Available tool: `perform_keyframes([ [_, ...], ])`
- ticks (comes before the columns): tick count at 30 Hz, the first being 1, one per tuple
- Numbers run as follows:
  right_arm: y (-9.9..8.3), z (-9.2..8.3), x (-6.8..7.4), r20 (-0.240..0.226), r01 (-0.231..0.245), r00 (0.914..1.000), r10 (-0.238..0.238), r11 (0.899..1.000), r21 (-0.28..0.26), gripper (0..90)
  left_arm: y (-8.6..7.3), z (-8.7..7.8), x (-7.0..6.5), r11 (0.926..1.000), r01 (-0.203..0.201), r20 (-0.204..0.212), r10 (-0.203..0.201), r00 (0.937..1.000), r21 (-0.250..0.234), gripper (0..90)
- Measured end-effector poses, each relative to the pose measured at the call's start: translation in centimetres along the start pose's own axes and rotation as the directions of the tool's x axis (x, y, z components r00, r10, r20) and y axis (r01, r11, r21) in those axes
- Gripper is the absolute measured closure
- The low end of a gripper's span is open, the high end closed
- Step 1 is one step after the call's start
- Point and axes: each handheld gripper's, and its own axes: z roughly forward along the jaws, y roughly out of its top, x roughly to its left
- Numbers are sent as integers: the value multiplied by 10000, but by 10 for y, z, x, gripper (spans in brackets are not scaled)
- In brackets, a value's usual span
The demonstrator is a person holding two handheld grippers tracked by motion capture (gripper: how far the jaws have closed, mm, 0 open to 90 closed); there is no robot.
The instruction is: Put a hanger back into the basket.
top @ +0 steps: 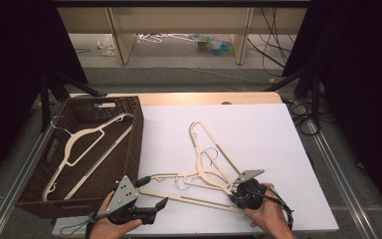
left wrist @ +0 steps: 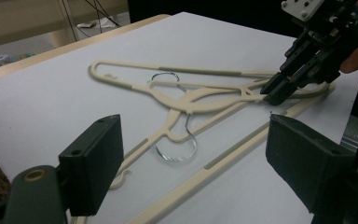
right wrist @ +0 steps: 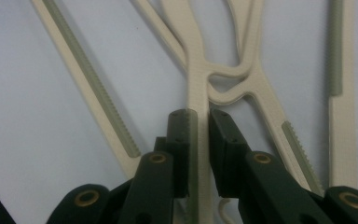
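Note:
Two cream plastic hangers lie crossed on the white table top (top: 258, 134). One hanger (top: 202, 142) points away from me; the other hanger (top: 189, 195) lies across the front, and their metal hooks (left wrist: 177, 151) show near the middle. My right gripper (top: 234, 194) is shut on a hanger arm (right wrist: 198, 88) where the two overlap, and the strip runs between its jaws in the right gripper view (right wrist: 199, 123). My left gripper (top: 152, 192) hovers open at the front left, its jaws wide apart (left wrist: 196, 163) with nothing between them, facing the hooks.
A brown wicker basket (top: 138, 134) stands at the table's left side with a third cream hanger (top: 87, 149) lying in it. Beyond the table are a shelf unit, cables and loose items on the floor (top: 214, 47).

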Motion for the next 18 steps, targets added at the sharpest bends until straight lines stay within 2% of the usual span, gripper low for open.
perform_keyframes([
  [4,2,-4,1,-48,274,9996,-274,9996,39,791,-1,-1,0,9999,-64,-6,64,10000,124,190],
  [5,3,-6,1,-116,515,9986,-515,9987,-20,791,0,-1,0,10000,-66,-9,66,10000,75,191],
  [9,5,-15,2,-333,673,9971,-679,9976,-185,791,-1,-2,2,9999,-95,-67,96,9999,102,192],
  [12,6,-19,7,-404,757,9962,-766,9968,-238,791,0,-1,2,10000,26,-56,-26,10000,-53,193],
  [14,5,-24,17,-860,871,9924,-882,9961,-164,791,-2,-2,2,10000,-14,-44,14,10000,-10,193],
  [15,5,-24,17,-860,871,9924,-882,9961,-164,791,-2,-2,2,10000,-14,-44,14,10000,-10,193],
  [16,3,-23,22,-1111,1439,9834,-1437,9896,-63,792,0,-2,3,10000,-48,-127,48,9999,25,194],
  [18,2,-23,27,-1217,1500,9815,-1478,9886,91,792,-1,-2,3,9999,-104,-111,104,9999,-4,194],
])
